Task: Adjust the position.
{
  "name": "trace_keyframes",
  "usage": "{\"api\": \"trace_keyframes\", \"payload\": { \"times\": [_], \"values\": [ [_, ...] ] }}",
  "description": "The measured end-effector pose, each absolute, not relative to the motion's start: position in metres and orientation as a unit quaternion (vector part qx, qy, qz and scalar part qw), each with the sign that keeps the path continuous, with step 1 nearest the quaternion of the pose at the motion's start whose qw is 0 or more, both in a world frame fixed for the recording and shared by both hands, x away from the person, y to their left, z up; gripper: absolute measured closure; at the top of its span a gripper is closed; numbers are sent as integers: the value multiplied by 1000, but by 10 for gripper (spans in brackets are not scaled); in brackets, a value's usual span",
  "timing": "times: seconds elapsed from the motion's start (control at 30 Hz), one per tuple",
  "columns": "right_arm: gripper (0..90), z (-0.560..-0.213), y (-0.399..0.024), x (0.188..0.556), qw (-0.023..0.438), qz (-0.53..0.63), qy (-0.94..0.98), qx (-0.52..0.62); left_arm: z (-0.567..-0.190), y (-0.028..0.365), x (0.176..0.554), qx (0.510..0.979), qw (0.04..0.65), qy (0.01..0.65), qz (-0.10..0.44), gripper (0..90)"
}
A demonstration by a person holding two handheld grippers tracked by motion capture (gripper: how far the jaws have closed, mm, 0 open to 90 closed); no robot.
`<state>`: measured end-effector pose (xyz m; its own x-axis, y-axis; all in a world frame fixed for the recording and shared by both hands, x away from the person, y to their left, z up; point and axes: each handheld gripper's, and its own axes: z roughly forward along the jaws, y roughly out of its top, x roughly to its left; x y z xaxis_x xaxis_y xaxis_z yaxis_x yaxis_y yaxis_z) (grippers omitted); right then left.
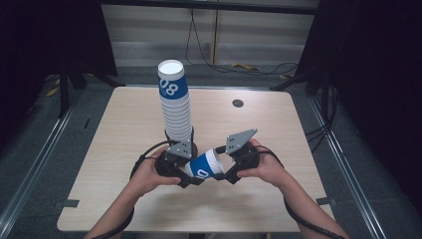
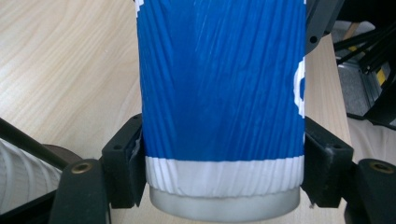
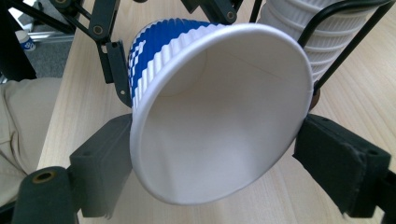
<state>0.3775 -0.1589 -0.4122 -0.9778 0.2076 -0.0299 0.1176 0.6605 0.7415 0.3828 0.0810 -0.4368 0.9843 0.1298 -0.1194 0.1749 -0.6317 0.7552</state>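
Both tongs clamped on blue cup (image 1: 205,167): left tongs (image 1: 191,178) at base, right tongs (image 1: 221,167) at rim.

The high view looks forward and down over my forearms onto the wooden table (image 1: 124,199). My left gripper view sits tight against the blue paper cup (image 2: 219,88) near its base; my right gripper view faces that same cup's open mouth, close up.

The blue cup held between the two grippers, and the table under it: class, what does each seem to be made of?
Blue cup: likely paper, matte; ribbed blue-and-white outer wall, smooth white inside, rolled rim. Table: pale wood-look top with visible grain, possibly laminate.
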Motion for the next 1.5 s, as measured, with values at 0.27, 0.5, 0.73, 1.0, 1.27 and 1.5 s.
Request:
{"api": "trace_keyframes", "payload": {
  "times": [0.27, 0.5, 0.73, 1.0, 1.27, 1.5],
  "values": [
    [148, -409, -159, 377, 64, 388, 916, 86, -433, 78, 381, 916, 391, 91, -9, 252],
    [156, -409, -161, 377, 69, 380, 918, 89, -435, 80, 380, 915, 391, 97, -10, 223],
    [157, -410, -160, 377, 71, 371, 922, 84, -436, 80, 380, 918, 385, 99, -9, 222],
    [158, -411, -160, 378, 77, 360, 926, 82, -443, 80, 378, 920, 379, 101, -11, 213],
    [156, -417, -160, 378, 86, 339, 933, 83, -449, 84, 375, 920, 377, 110, -4, 201],
    [154, -418, -160, 378, 98, 317, 940, 84, -455, 91, 374, 918, 378, 121, -2, 193]
  ]
}}
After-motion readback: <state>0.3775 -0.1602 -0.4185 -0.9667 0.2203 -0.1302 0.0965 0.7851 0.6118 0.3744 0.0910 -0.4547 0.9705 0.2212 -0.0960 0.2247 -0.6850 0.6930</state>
